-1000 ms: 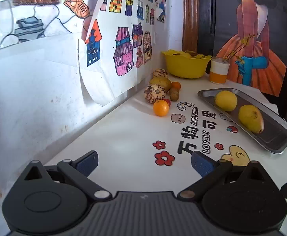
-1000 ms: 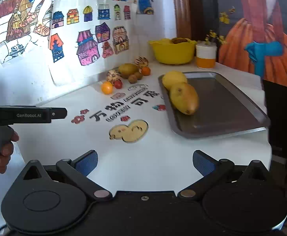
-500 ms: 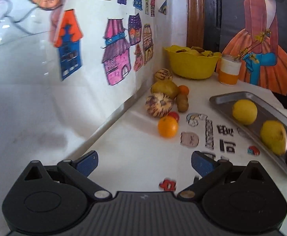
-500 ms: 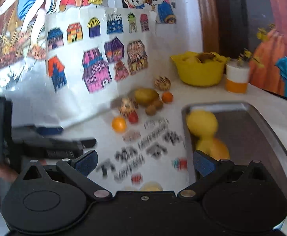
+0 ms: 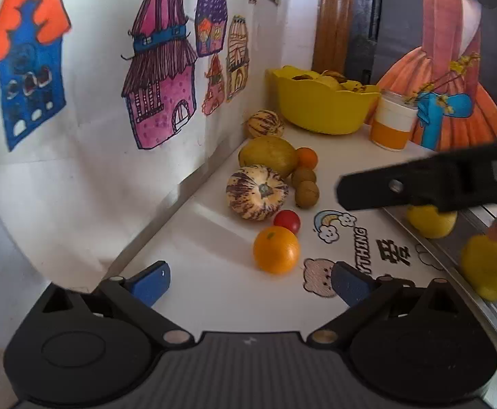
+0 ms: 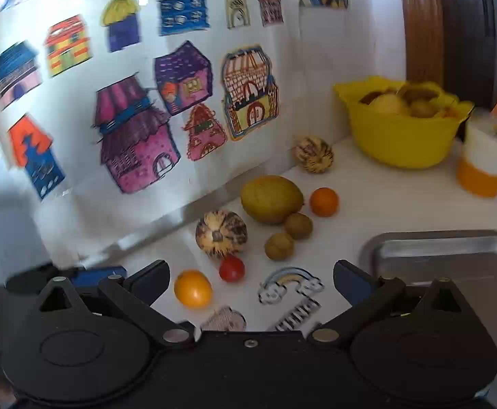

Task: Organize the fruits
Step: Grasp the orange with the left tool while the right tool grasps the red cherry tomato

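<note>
Approach step, both grippers empty
Left gripper [image 5: 250, 281] and right gripper [image 6: 250, 281] spread wide near round orange fruit [image 5: 275, 249] by white desk's wall edge; next: straddle, close, carry to grey metal tray [image 6: 453, 255] at right

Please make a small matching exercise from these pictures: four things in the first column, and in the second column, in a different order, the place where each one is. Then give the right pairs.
Things:
1. large orange
2. small red fruit
3. yellow bowl
4. two yellow fruits

Places:
A. at the back of the table, beside the white and orange cup
B. on the metal tray
C. nearest to the left gripper, in front of its open fingers
D. between the large orange and the striped round fruit

Pairs: 1-C, 2-D, 3-A, 4-B
</note>
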Tool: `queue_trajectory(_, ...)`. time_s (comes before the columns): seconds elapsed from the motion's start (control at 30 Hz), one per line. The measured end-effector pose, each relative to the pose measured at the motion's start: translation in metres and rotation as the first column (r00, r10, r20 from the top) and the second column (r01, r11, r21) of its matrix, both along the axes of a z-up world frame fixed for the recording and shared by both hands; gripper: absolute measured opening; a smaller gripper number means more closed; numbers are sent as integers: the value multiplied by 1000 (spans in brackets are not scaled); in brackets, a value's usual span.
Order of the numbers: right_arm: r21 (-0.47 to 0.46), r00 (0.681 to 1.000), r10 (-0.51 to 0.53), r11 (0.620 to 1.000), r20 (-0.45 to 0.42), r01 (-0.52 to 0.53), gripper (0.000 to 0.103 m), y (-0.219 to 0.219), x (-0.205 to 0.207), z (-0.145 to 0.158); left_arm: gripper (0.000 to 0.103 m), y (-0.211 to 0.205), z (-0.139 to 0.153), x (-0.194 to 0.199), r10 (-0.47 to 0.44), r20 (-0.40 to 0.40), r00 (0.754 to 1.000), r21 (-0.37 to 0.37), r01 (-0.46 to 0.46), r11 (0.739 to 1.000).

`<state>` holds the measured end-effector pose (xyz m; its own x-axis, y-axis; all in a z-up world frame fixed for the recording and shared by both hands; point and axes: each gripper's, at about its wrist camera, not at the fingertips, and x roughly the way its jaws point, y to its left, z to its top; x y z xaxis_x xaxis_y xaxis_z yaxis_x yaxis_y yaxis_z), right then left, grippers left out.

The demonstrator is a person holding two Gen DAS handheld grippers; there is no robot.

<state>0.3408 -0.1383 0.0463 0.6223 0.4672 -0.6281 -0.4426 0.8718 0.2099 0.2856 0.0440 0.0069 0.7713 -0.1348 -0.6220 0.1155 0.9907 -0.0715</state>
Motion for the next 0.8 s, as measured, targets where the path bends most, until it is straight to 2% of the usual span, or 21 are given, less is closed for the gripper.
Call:
queue_trajectory(0.07,18,1000,7,1000,-22,-7,94,3,11,-6,97,2,-2,5,-1,-4,1000,-12,1,1000)
queue_trajectory(0.3,21,997,41,999,-65,-40,81,16,30,-26,87,-2,-7,11,-25,23,999,14,24,1000)
queue_trajectory(0.37,19,997,38,999,-71,-36,77,19,32,-31,80,-3,-7,11,-26,35,999,20,25,999)
queue_trajectory(0.5,15,997,40,999,-73,-39,69,25,35,-38,74,0,-7,13,-48,32,998,-8,49,999)
queue_trajectory(0.6,25,996,42,999,-76,-40,59,27,36,-38,64,1,-8,13,-63,30,998,-20,63,998)
queue_trajectory(0.8,45,997,47,998,-66,-44,55,27,28,-34,49,7,-9,17,-78,22,997,-83,79,993)
